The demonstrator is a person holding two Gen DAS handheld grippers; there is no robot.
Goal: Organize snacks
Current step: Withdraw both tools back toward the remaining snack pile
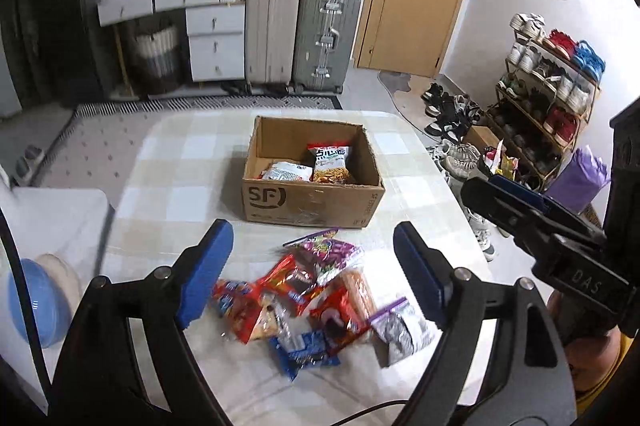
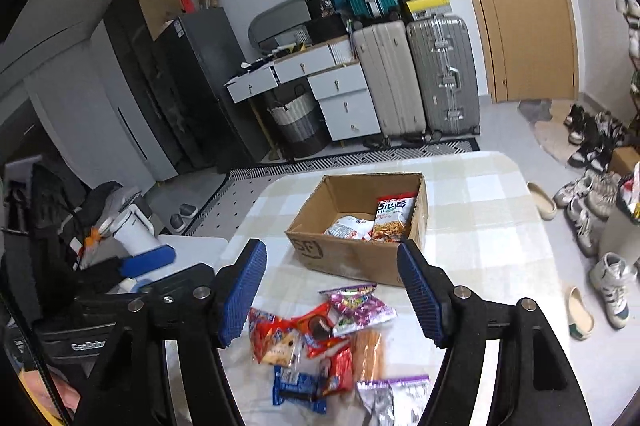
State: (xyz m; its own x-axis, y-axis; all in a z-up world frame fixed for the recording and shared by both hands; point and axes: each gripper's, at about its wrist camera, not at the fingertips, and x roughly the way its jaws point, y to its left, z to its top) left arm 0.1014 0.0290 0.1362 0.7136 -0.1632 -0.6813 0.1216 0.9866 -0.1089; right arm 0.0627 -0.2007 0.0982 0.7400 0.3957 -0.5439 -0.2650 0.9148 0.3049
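A brown cardboard box point(image 1: 312, 199) marked "SF" is noted on the checked tablecloth point(image 1: 404, 161), with two snack packets point(image 1: 330, 163) lying inside. Nearer the cameras, a loose pile of snack packets point(image 2: 320, 338) is seen on the cloth, its printing too blurred to be read. The left gripper point(image 1: 310, 274) and the right gripper point(image 2: 332, 300) are both held apart above the pile, nothing being gripped; "DAS" is read on one housing, and lettering resembling "GenRobot" on the other
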